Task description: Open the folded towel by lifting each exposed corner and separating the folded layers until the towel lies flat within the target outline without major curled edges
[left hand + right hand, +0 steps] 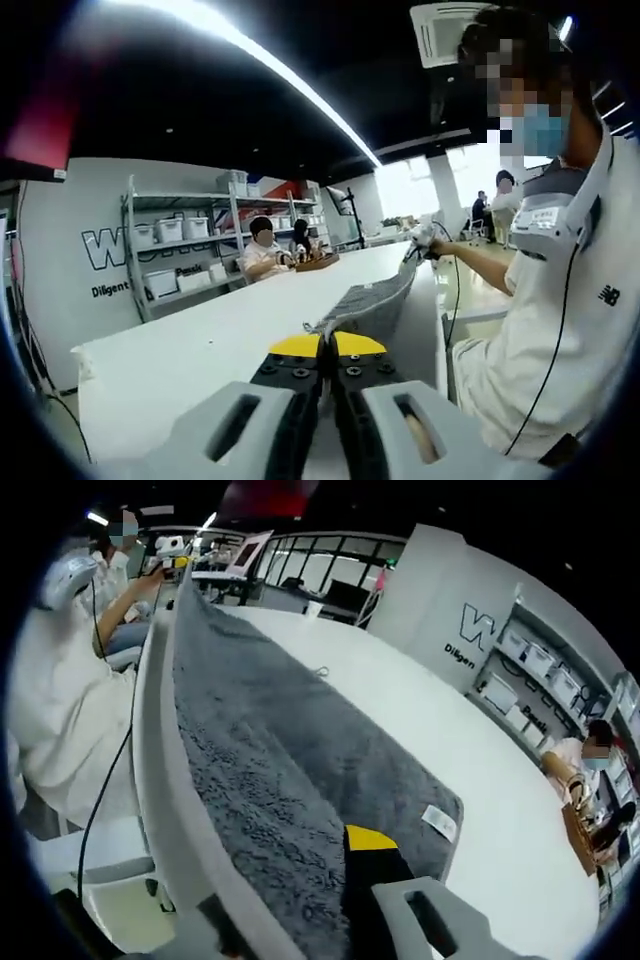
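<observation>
A: Two grippers, one towel. In the left gripper view the left gripper (328, 350) has its yellow-tipped jaws pressed together on a corner of the grey towel (372, 300).

B: And from there?

A: It runs in a sagging band from those jaws, over the white table (200, 350), to the right gripper (418, 240), small and far off in the person's hand. That end of the towel meets the gripper, but it is too small to read the jaws there.

B: Does the right gripper view settle it?

A: Partly. The towel (290, 770) rises from the bottom of that view, draped over the near jaw, and only one yellow-tipped jaw (372, 852) shows clearly. I cannot tell whether it is clamped. The cloth stretches away to the left gripper (172, 548) at the top left.

B: Is the towel lying flat?

A: No. One long edge is lifted between the two grippers while the rest slopes down onto the table (430, 720). A white label (438, 822) sits at the lower corner.

B: Anything else?

A: The person in white (540, 330) stands at the table's edge. Others sit at the far end before shelves (180, 250) of white bins.
</observation>
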`<state>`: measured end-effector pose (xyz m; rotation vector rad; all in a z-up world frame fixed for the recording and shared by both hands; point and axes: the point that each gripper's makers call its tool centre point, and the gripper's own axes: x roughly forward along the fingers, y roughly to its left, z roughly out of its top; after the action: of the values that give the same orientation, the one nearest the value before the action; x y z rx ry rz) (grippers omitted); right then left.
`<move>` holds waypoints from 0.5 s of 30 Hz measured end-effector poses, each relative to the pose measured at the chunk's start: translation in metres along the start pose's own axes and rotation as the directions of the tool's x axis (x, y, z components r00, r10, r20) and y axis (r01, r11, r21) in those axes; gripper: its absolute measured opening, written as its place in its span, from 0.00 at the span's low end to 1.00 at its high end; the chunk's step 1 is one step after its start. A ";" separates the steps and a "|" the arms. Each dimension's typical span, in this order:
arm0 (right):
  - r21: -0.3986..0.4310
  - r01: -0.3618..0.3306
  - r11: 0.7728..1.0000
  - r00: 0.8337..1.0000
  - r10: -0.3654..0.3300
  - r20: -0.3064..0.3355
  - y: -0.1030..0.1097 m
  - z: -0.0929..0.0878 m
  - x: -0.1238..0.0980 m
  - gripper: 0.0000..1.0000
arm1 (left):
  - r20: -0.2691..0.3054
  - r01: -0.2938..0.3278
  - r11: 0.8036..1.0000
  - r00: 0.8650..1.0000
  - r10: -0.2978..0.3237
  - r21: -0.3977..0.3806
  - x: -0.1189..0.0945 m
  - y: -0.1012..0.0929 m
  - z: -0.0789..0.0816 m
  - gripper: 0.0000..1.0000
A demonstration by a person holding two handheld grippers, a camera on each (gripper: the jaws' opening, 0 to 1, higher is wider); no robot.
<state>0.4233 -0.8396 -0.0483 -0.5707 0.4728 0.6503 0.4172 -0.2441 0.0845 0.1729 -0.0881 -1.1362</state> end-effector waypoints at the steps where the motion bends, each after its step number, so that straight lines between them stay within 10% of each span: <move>1: 0.000 -0.005 1.000 1.000 0.005 -0.001 0.002 -0.002 -0.001 0.00 | -0.006 0.001 1.000 1.000 -0.001 0.003 0.001 -0.001 -0.001 0.02; 15: 0.109 -0.102 0.989 0.995 0.104 -0.011 0.022 -0.022 0.000 0.00 | -0.052 0.109 0.991 0.992 -0.113 -0.073 -0.013 -0.033 -0.039 0.02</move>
<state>0.4032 -0.8386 -0.0719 -0.4518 0.5524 0.7145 0.3883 -0.2423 0.0401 0.1490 0.0115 -1.2426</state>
